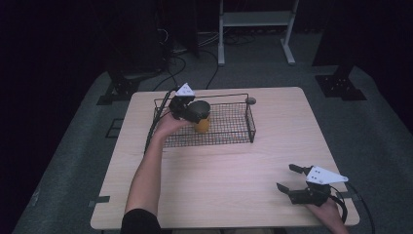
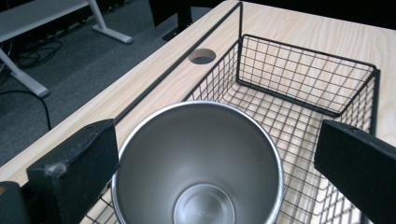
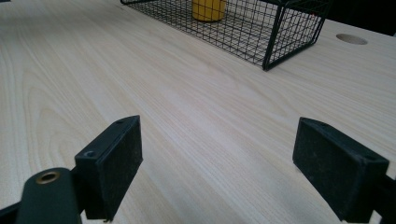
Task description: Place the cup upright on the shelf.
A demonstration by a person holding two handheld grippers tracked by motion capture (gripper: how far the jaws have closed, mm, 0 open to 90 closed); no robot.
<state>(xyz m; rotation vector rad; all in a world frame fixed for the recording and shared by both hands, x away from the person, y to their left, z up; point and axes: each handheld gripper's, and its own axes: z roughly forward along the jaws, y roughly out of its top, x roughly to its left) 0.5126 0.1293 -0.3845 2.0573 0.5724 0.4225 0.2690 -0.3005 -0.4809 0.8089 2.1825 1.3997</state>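
A yellow cup with a steel inside stands upright in the left half of a black wire basket at the table's far side. My left gripper is at the cup's top, one jaw on either side. In the left gripper view the left jaw lies against the rim, while a gap separates the right jaw from it, so this gripper is open around the cup. My right gripper rests open near the front right corner, nothing between its jaws. From there the cup and basket lie far ahead.
A round cable hole is in the light wooden table just behind the basket's right end. The basket's right half holds nothing. Beyond the table are grey floor, a white frame's legs and cables.
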